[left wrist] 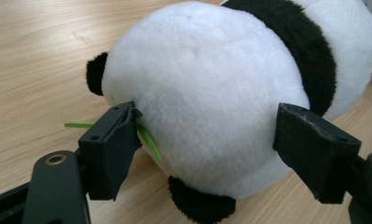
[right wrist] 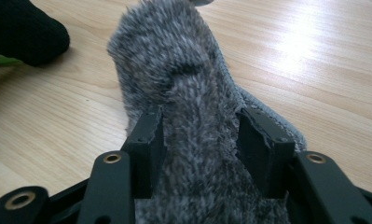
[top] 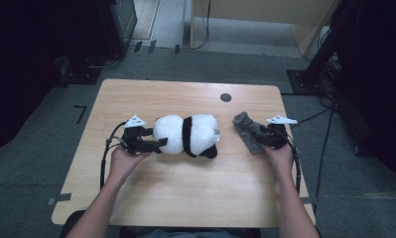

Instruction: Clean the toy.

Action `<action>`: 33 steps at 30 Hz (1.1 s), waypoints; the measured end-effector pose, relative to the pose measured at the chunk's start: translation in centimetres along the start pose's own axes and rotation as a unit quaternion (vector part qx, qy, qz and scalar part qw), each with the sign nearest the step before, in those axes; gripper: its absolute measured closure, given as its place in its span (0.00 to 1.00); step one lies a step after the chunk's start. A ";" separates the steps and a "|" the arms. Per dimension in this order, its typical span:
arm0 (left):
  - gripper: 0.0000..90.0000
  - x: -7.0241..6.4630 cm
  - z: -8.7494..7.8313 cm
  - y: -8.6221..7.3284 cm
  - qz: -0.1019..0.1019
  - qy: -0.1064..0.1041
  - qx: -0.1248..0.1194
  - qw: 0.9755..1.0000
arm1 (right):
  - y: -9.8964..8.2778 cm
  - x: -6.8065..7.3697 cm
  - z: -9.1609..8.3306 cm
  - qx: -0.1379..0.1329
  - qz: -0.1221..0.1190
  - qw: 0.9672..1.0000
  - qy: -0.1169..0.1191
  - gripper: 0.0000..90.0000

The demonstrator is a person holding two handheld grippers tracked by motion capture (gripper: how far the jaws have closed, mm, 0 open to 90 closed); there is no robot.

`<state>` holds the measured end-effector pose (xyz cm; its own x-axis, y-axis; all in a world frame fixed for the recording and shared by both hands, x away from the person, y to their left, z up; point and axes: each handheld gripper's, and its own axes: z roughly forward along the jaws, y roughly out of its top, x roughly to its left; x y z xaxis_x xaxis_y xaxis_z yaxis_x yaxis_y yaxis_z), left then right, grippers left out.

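The panda plush is lying mid-counter, its white rump being squeezed by the left tongs. Near its right, the grey furry piece is lying with the right tongs pinching its fur.

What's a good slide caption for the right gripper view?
Right gripper closed on a grey furry cloth on the wooden table.
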<state>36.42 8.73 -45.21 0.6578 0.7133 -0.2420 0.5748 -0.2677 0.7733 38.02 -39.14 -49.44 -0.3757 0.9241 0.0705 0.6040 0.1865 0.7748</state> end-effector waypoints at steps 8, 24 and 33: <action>0.25 0.0 0.0 0.0 0.001 0.001 0.003 1.000 | 0.1 -0.2 1.4 0.024 -0.001 1.000 0.010 0.58; 0.25 0.1 0.1 -0.2 -0.002 -0.002 -0.006 1.000 | 1.2 0.6 0.5 0.033 0.012 0.999 0.001 0.85; 0.21 0.5 0.6 -0.7 -0.007 -0.009 -0.015 1.000 | 3.9 3.4 -2.2 0.015 -0.007 0.999 0.033 0.84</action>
<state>36.65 8.92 -46.17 0.6590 0.7047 -0.2630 0.5685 -0.2378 0.7875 37.56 -35.99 -44.76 -0.4286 0.8978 0.1016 0.6191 0.2099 0.7567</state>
